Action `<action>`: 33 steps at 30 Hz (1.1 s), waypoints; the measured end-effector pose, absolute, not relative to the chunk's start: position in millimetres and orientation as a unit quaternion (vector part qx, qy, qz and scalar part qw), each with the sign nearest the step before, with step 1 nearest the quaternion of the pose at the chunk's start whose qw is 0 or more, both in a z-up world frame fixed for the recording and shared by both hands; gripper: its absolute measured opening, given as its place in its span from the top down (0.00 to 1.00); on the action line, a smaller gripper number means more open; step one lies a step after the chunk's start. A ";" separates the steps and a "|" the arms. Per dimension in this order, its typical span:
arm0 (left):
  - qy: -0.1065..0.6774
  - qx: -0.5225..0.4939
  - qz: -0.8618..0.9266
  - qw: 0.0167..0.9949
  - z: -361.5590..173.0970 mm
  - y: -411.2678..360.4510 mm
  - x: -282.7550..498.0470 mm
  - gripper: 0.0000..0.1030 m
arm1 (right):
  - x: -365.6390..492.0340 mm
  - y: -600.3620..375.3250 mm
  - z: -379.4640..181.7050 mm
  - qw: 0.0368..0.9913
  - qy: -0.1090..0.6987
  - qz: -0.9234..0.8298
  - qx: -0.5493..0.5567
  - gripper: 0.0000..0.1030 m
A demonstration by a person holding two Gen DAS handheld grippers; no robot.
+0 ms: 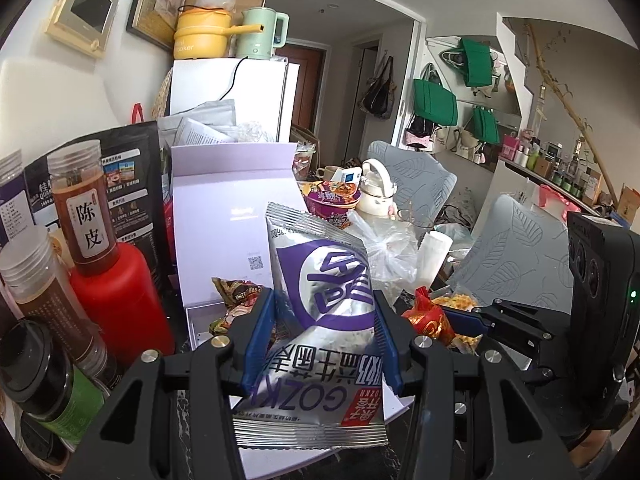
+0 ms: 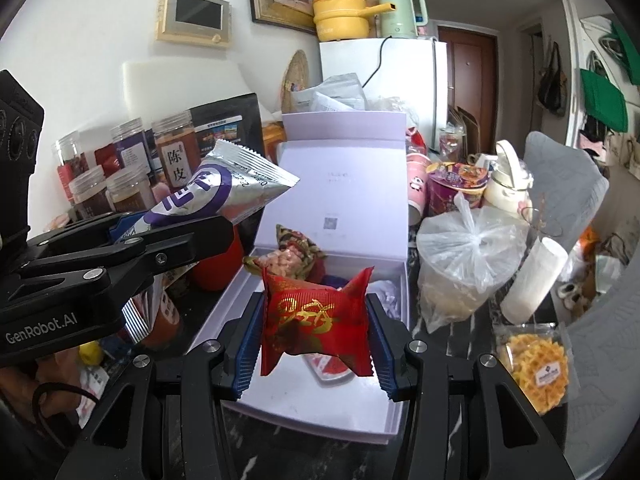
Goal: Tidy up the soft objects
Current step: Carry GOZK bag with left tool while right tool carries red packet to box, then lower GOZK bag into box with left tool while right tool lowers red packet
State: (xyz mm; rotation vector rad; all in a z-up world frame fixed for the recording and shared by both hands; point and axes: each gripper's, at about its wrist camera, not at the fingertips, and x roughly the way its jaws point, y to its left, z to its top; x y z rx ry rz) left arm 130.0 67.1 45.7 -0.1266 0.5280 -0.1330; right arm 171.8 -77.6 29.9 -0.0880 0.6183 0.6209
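A: Left wrist view: left tongs (image 1: 325, 336) are pinching a silver snack bag (image 1: 320, 300), hovering over the white box (image 1: 224, 216).
B: Right tongs (image 2: 316, 332) are squeezing a red packet (image 2: 316, 320) above the box too.

Between the left jaws sits a silver packet (image 1: 320, 320) with a purple circle and purple lettering. Between the right jaws, a red packet (image 2: 316, 320) carries a gold pattern. Beyond both jaws, the box (image 2: 340, 184) is pale lilac; the counter (image 2: 452, 360) is black with white veins.
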 end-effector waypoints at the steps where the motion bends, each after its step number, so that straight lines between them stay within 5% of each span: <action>1: 0.263 -0.064 -0.065 0.960 43.1 68.5 133.0 0.54 | 173.9 -76.2 28.5 0.904 0.301 0.301 -0.043 0.54; 33: 0.373 -0.071 -0.064 0.923 -38.1 74.2 179.2 0.54 | 209.2 -69.0 -43.2 0.878 0.377 0.292 -0.044 0.54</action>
